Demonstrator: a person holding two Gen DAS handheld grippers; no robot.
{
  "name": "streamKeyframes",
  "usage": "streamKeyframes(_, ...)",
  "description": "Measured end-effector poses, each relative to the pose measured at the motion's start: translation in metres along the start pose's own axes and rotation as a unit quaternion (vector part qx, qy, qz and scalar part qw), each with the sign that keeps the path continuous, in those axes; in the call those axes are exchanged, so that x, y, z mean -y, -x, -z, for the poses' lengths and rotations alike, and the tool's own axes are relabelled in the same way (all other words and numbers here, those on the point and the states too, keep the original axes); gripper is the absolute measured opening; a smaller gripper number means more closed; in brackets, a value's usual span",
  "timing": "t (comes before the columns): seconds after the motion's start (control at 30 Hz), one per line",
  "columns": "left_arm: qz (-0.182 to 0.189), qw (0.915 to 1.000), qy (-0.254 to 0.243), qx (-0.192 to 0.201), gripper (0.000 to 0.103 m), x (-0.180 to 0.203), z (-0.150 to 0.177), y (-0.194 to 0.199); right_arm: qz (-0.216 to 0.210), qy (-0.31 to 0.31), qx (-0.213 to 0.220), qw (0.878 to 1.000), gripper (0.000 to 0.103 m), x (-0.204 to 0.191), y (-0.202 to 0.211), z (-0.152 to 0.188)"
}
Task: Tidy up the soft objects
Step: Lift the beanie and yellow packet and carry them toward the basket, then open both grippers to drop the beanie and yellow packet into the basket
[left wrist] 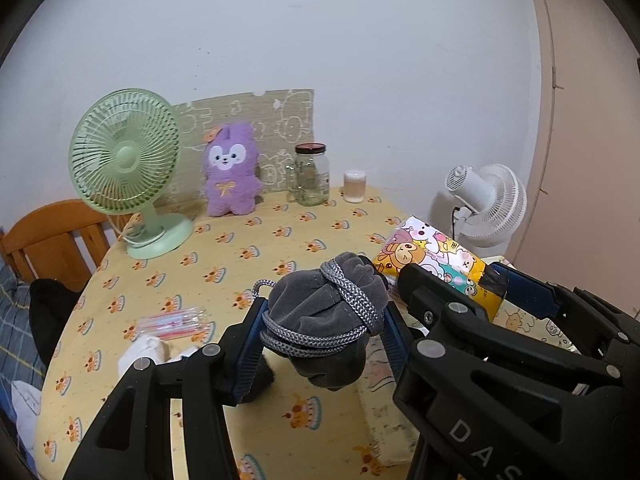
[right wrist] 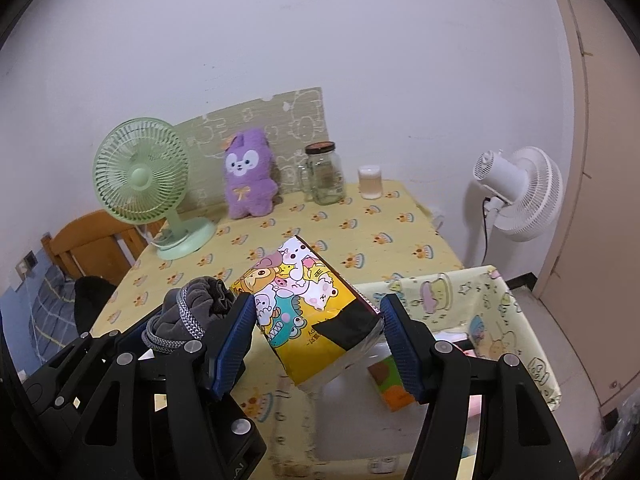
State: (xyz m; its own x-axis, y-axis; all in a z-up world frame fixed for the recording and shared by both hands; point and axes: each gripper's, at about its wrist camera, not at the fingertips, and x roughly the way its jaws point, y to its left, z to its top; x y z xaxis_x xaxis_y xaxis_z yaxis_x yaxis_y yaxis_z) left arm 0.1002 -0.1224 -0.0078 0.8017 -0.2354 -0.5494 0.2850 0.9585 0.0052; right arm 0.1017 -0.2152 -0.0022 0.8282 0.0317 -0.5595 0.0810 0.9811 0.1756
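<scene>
In the lower centre of the left wrist view, the left gripper (left wrist: 324, 324) pinches a grey velvet drawstring pouch wound with grey braided cord (left wrist: 326, 312), lifted above the round table covered in a yellow cake-print cloth (left wrist: 240, 248). Just to its right in that frame, the right gripper (right wrist: 318, 328) clamps a soft tissue pack in a yellow cartoon-animal wrapper (right wrist: 308, 304), tilted with its far end raised. The two held things sit side by side, nearly touching, the pouch at the left edge of the right gripper's left finger.

Under the tissue pack, at the lower right of the right wrist view, a fabric storage box with pale yellow-green cartoon print (right wrist: 480, 300) stands open against the table's near right edge; something orange and green lies inside it, too hidden to name.

The middle of the table is bare cloth between the grippers and the back row. Along the back edge, from upper left to right, stand a green desk fan (left wrist: 126, 168), a purple plush rabbit (left wrist: 231, 168), a clear glass jar with a dark lid (left wrist: 311, 174) and a small white-capped jar (left wrist: 355, 186). A clear pack of pink pens (left wrist: 172, 322) lies near the table's left rim. Off the right edge stands a white floor fan (right wrist: 520, 196); a wooden chair (left wrist: 52, 236) sits at the left.
</scene>
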Motion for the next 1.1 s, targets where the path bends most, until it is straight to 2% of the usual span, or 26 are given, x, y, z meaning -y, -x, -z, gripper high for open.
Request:
streamKeyframes(0.53,0.035,0.9988,-0.022,-0.025,0.058,0.039,0.002,-0.024,0.036,-0.019,-0.016,0.999,0.068,0.046,-0.006,0.006)
streamKeyframes(0.97,0.064,0.994,-0.058,-0.068,0.059,0.074,0.017,-0.04,0.059,-0.039,-0.045,0.996,0.068,0.079,-0.01,0.024)
streamKeyframes(1.1,0.078,0.9911,-0.071,-0.082,0.065,0.083,0.024,-0.044,0.066,-0.044,-0.054,0.995,0.068,0.088,-0.014,0.031)
